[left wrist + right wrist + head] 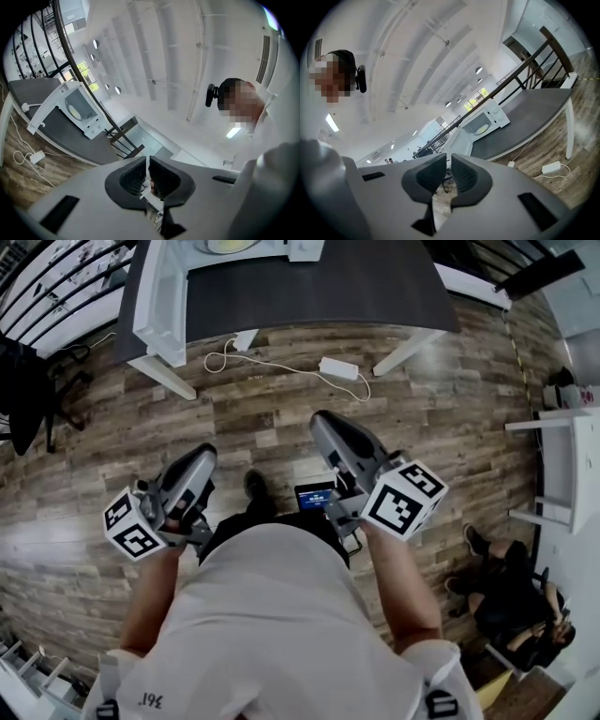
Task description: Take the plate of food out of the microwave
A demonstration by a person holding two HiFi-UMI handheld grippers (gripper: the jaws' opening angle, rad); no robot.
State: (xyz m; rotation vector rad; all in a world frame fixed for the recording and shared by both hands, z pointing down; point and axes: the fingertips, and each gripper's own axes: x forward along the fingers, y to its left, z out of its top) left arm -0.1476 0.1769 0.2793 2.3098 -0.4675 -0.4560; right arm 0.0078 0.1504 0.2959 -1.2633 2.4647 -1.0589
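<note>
Your left gripper (147, 177) and right gripper (450, 172) are closed to a sliver, gripping nothing, tucked in by your body. The plate of food (482, 129) sits inside the open microwave (494, 117) on the grey table (529, 123), well apart from both

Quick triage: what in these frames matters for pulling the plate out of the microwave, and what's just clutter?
Job:
- microwave, door open
- plate inside it
- grey table under it
- left gripper and right gripper, both shut, empty

Lying about:
- white power adapter and cable on the floor
- seated person at right
</note>
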